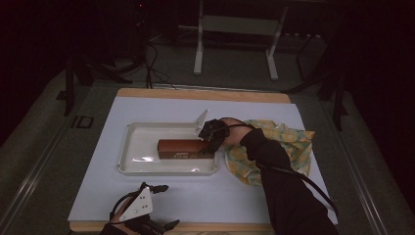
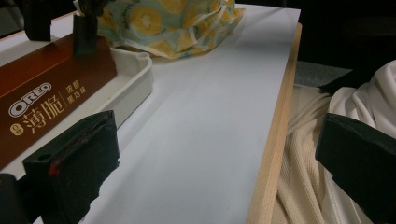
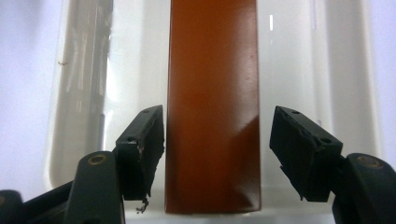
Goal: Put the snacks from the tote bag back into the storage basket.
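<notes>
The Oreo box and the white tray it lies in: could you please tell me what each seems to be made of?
The Oreo box looks like glossy printed cardboard: sharp folded edges, a brown face with white lettering and a soft sheen in the right gripper view. The white tray is probably moulded plastic: smooth rounded rim, bright highlights on its walls. It could also be enamelled metal; the look leaves that open.

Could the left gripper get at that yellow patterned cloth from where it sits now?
Probably not without a long reach: the left gripper sits at the table's near edge, while the cloth lies beyond the right arm, beside the white tray. That arm crosses the direct path.
</notes>
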A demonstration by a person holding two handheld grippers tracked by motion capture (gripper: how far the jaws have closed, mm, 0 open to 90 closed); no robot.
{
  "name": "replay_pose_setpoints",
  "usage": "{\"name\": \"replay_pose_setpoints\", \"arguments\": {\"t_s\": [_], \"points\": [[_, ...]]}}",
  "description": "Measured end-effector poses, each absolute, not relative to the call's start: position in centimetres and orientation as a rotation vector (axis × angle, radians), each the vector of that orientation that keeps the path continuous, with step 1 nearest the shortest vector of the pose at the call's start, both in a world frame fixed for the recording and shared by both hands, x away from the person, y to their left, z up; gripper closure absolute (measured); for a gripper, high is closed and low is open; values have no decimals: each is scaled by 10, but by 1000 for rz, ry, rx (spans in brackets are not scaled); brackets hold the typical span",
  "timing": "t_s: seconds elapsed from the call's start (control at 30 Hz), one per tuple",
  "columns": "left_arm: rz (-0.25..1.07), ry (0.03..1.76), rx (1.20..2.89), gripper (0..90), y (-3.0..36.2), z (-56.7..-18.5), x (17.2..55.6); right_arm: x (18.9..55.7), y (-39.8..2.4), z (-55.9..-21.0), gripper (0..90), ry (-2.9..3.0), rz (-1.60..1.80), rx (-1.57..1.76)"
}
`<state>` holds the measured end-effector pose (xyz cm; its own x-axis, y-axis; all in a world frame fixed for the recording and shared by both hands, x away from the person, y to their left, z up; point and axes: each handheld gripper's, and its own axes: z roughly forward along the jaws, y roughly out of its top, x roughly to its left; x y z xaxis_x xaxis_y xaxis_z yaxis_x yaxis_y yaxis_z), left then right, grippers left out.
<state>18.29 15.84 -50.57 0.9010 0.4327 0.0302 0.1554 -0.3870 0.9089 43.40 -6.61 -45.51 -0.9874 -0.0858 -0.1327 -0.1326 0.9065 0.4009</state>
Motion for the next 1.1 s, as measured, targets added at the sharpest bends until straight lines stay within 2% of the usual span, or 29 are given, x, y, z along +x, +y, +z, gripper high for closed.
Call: {"name": "replay_pose_setpoints", "arguments": {"t_s": [0.27, 0.5, 0.7, 0.73, 0.8, 0.87, 1.1], "points": [[319, 431, 1968, 0, 158, -506, 183, 433, -75, -441, 350, 2930, 637, -146], [319, 430, 1972, 0, 158, -506, 183, 433, -88, -422, 284, 2894, 665, -59], [317, 431, 1973, 0, 158, -506, 183, 431, -95, -411, 264, 2861, 693, -16], [318, 431, 1975, 0, 158, -506, 184, 431, -98, -407, 228, 2855, 712, 9], [317, 431, 1975, 0, 158, -506, 184, 431, -99, -406, 214, 2856, 720, 18], [318, 431, 1975, 0, 158, -506, 183, 430, -102, -401, 139, 2841, 742, 54], [317, 431, 1976, 0, 158, -506, 184, 427, -115, -391, 112, 2796, 801, 105]]}}
